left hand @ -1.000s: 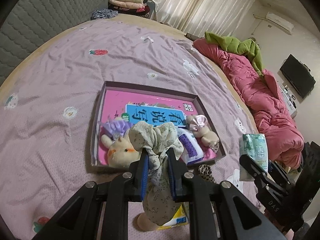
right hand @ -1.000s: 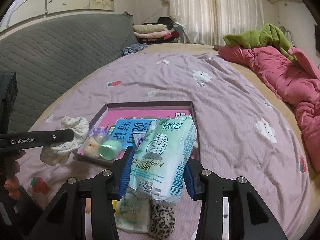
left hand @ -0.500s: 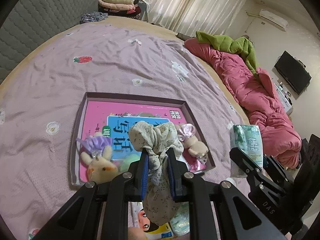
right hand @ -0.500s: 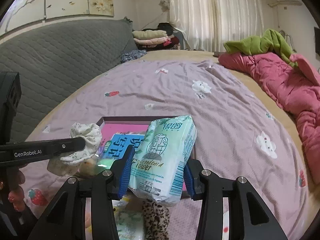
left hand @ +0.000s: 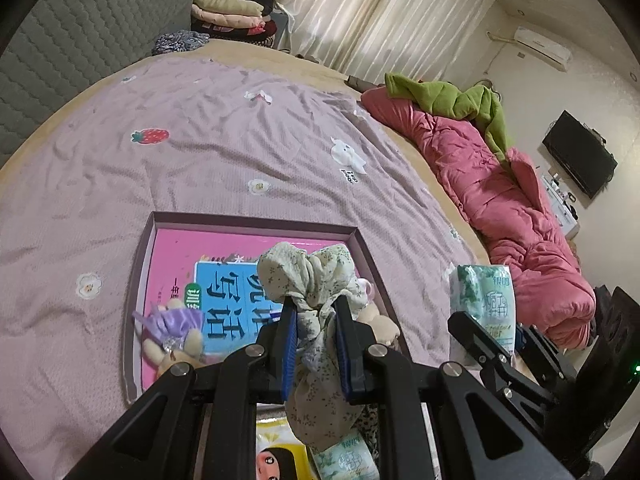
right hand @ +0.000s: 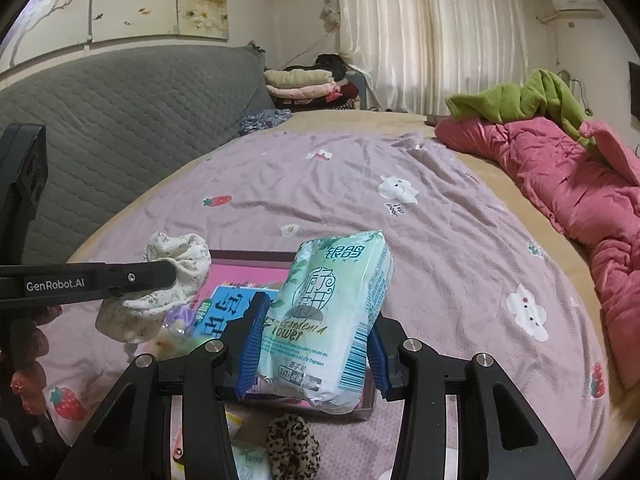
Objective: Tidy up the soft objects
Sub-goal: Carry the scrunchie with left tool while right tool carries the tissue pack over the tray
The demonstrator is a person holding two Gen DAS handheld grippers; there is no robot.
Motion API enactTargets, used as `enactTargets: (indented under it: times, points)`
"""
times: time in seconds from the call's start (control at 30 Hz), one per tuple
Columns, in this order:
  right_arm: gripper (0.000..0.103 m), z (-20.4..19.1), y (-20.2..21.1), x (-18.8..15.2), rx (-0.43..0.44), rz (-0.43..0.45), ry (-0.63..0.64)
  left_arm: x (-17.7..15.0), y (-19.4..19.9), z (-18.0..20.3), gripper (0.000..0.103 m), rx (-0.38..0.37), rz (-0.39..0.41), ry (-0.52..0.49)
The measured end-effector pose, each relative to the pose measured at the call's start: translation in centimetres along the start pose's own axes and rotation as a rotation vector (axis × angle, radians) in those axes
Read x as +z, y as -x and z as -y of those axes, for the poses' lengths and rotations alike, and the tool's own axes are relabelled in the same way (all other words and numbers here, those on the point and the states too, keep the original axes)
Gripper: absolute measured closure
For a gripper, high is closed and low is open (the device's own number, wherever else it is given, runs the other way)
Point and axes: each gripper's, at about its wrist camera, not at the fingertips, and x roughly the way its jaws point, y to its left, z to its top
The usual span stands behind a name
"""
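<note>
— What's under your tools?
— A bed (right hand: 460, 248) in lilac sheet, pink quilt (right hand: 560, 184) at your right, grey headboard (right hand: 120, 120) beyond.
— And the grips?
— Your left tool (left hand: 314, 320) pinches the floral scrunchie (left hand: 308, 276) above the tray (left hand: 138, 264); your right tool (right hand: 316, 344) clamps the tissue pack (right hand: 332, 312).

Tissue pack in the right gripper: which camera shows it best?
The right wrist view. The tissue pack fills the centre there, its printed front readable, pinched between the right gripper's blue pads. The left wrist view shows it only at the right edge, smaller, its lower part hidden behind the gripper's black fingers.
</note>
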Motion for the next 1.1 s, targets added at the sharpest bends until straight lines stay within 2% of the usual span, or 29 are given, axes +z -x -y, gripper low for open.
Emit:
enactTargets:
  times: [0.2,0.6,1.1]
  points:
    - [0.057,0.7,-0.8,0.2,0.001,-0.004,-0.011,-0.2,-1.9,0.0,0.085,0.002,-0.037,-0.004]
    - [0.057,2.0,-2.0,-0.2,-0.014,-0.023,-0.024,-2.8,-5.9,-0.5,0.085,0.018,-0.133,-0.006]
    - [0.057,2.2,-4.2,-1.4,-0.003,-0.066,-0.033,-4.8,-8.2,-0.6,0.085,0.014,-0.199,-0.012]
